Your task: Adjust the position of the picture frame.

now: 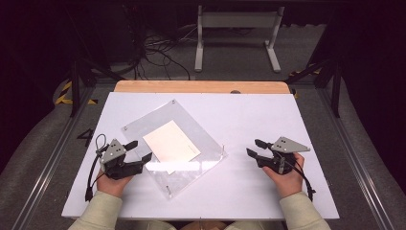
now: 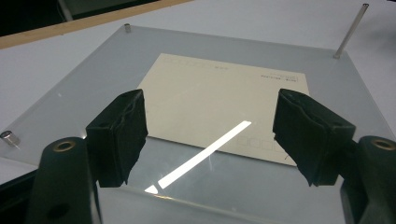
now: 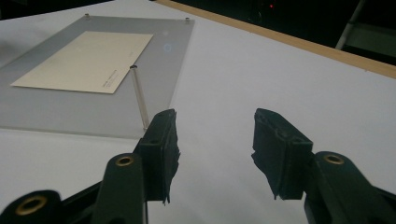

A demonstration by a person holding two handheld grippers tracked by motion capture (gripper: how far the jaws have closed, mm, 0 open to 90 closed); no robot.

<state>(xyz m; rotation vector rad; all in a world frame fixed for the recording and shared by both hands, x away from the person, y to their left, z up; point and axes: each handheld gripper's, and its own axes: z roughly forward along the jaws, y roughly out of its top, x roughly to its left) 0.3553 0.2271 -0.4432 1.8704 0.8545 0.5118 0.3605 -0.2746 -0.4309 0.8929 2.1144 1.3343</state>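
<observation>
— On the white table, toward its left half, what lies there?

— A clear acrylic plate, turned corner-on to the person, with a cream card lying flat at its middle. Short metal pins stand at the plate's corners; one taller pin rises at the corner toward the right-hand tool.

— And the left gripper?

— It sits at the plate's near-left edge, its jaws wide apart with nothing between the pads. From the left gripper view the jaws frame the card from above the plate, and the pads touch neither card nor plate as far as I can tell.

— The right gripper?

— Well apart from the plate, over bare table on the right side. Its jaws are parted about halfway and hold nothing. In the right gripper view the plate's corner and its tall pin lie just beyond the left jaw.

— Hands?

— Each gripper is held by a hand in a pale sleeve.
</observation>
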